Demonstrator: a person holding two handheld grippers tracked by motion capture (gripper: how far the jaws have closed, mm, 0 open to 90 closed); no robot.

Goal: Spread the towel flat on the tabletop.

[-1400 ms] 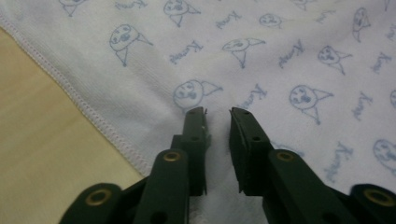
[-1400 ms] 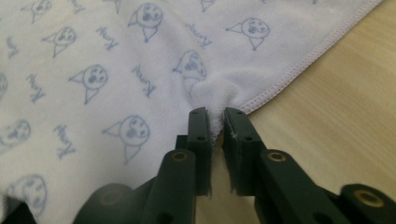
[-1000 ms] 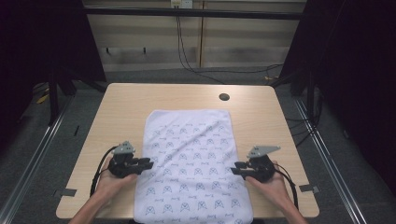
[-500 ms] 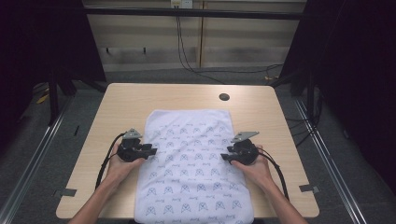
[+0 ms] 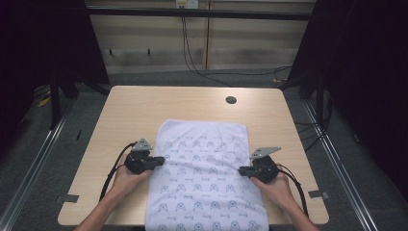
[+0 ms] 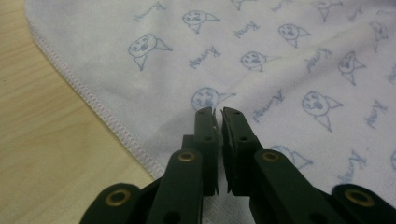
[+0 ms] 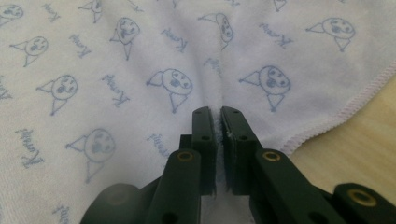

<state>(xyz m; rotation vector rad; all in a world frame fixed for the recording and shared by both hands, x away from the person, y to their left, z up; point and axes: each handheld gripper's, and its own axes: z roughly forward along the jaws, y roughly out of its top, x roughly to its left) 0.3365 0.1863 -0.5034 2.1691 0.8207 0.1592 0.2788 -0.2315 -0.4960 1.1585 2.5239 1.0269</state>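
Both grippers had shifted since the earlier frames: a second before they sat lower on the table at the cloth's side edges, and by this moment they had come up along those edges and in over the fabric. Their jaws had just been closing. In the high view the left gripper lay at the left side of the white towel, and the right gripper lay at its right side, each pointing inward toward the other across the cloth. The towel, printed with small blue faces, lay flat on the wooden table, its near end hanging over the table's front edge. In the left gripper view the jaws were pinched on a small ridge of towel just inside the stitched hem. In the right gripper view the jaws likewise clamped a raised fold of towel, the hem close beside them.
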